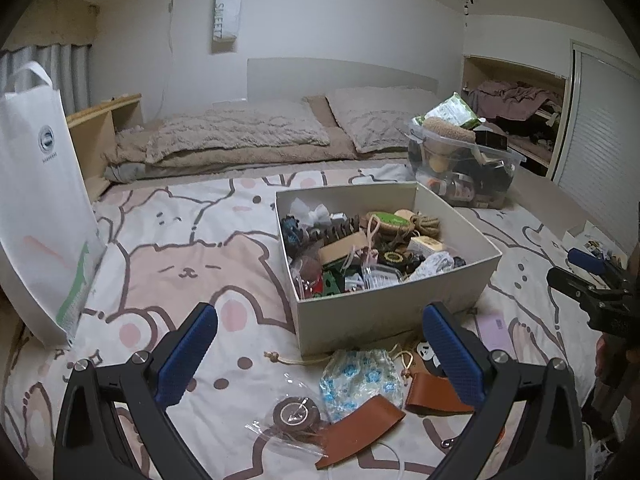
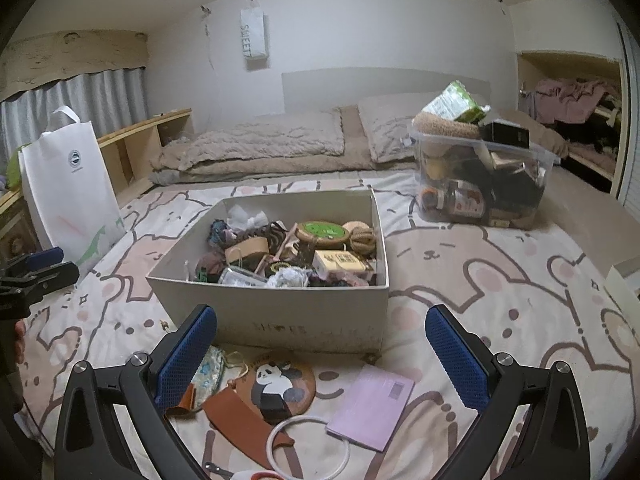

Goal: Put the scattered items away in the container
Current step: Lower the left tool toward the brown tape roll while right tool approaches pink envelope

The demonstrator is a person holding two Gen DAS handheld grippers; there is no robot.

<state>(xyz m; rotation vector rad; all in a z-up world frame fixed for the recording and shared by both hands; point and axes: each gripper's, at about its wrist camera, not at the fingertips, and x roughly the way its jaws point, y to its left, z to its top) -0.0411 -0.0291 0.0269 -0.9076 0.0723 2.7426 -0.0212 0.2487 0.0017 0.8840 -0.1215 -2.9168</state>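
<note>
Both grippers are released, holding nothing: the left gripper (image 1: 320,350) and the right gripper (image 2: 321,350) hang over loose items in the lower part of each frame. The floral pouch (image 1: 360,376), brown leather pieces (image 1: 362,424) and panda coaster (image 2: 280,384) overlap, so one pinch may drag a neighbour. The pink card (image 2: 370,404) lies flat and may slip. The white box (image 2: 280,320), centre frame, is already crowded.

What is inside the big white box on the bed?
The white box holds a jumble: a green round tin, a rope ball, a yellow labelled box. Whatever lies underneath is covered.
</note>
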